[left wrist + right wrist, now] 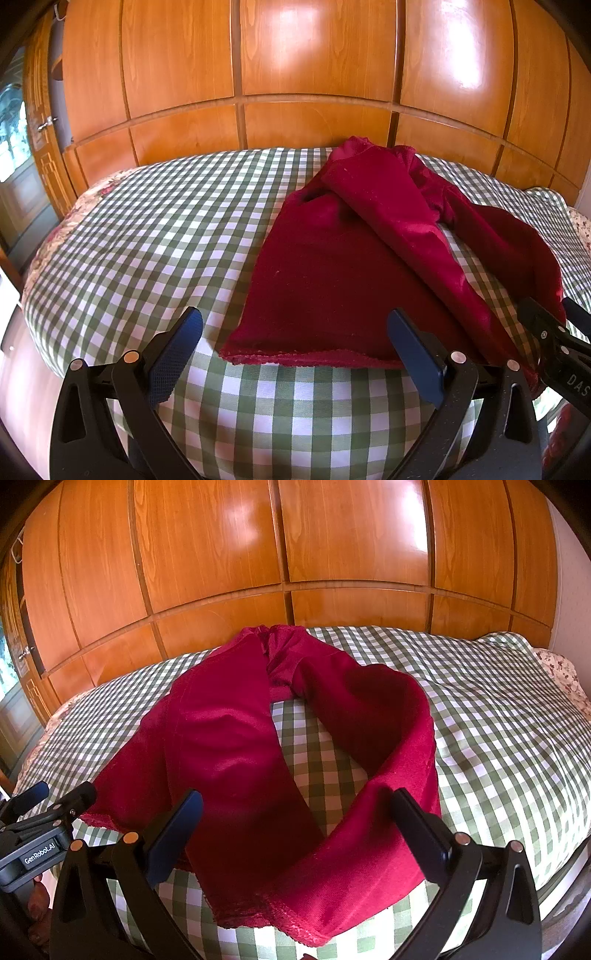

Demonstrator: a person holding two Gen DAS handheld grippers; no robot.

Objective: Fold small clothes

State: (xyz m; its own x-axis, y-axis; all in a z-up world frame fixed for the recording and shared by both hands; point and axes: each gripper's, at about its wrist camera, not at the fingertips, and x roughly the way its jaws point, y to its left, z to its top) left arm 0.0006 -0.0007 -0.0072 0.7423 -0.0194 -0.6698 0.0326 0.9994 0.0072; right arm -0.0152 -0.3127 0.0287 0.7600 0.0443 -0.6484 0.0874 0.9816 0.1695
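Wardrobe (314, 74) far behind checked bedspread (147, 229). Red garment (332, 280) spread on it, one leg looped right. Left gripper (295, 354) and right gripper (295, 834) held near hem, jaws spread, nothing pinched.

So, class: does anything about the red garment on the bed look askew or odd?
Yes. The garment is not flat: one long part loops out in an arc, leaving the check cover bare between the two parts. Both grippers, left and right, are open.
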